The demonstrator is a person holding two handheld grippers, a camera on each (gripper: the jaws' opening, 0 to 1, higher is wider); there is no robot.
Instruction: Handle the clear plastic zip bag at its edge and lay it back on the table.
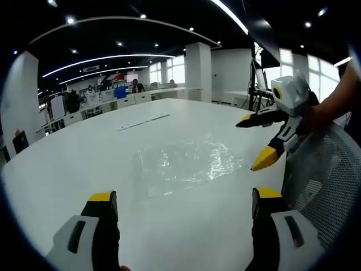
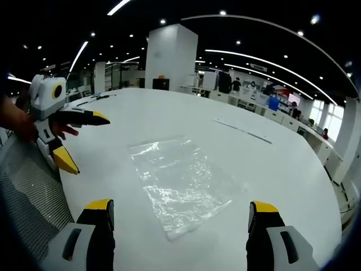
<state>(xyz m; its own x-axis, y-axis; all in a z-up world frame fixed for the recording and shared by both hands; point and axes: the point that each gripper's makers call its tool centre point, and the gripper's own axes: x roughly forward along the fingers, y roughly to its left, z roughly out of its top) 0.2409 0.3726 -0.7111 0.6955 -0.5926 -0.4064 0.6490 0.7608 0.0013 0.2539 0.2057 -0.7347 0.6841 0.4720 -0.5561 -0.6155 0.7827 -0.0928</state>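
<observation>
The bag (image 1: 183,164) lies flat on the white table (image 1: 84,164), well in from every edge, with bare tabletop on all sides of it. In the right gripper view the bag (image 2: 180,183) sits between the table's near edge and its middle, one corner pointing toward the camera. A thin pale strip (image 2: 243,131) lies farther out on the table, well apart from the bag. A mesh chair back (image 1: 324,180) stands at the table's near edge.

The bag is clear and crinkled, catching ceiling light in bright patches; its outline is roughly rectangular and it is empty as far as can be seen.

The left gripper (image 1: 183,206) hovers short of the bag, jaws spread wide, holding nothing. The right gripper (image 2: 180,217) is likewise spread wide and empty, just short of the bag's near corner. A hand (image 2: 17,121) shows behind the left gripper.
</observation>
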